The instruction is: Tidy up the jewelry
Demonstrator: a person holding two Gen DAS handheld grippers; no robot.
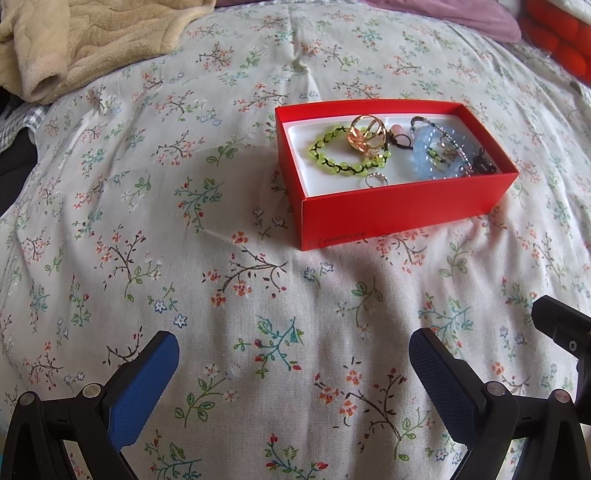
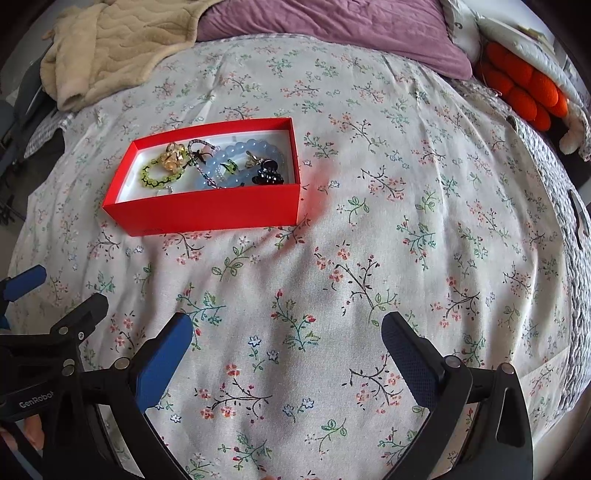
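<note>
A red box (image 1: 388, 214) with a white inside sits on the floral bedspread (image 1: 184, 258). It holds a green beaded bracelet (image 1: 332, 162), gold rings (image 1: 365, 136), a small silver ring (image 1: 376, 180), pale blue bead bracelets (image 1: 432, 155) and a dark piece (image 1: 480, 162). My left gripper (image 1: 293, 350) is open and empty, well short of the box. In the right wrist view the box (image 2: 207, 212) lies ahead to the left, with the blue bracelets (image 2: 236, 166) and a black clip (image 2: 267, 175) inside. My right gripper (image 2: 286, 332) is open and empty.
A beige fleece blanket (image 2: 110, 44) and a purple pillow (image 2: 332, 26) lie at the far end of the bed. An orange cushion (image 2: 524, 88) sits at the far right. The left gripper's finger (image 2: 22, 282) shows at the right view's left edge.
</note>
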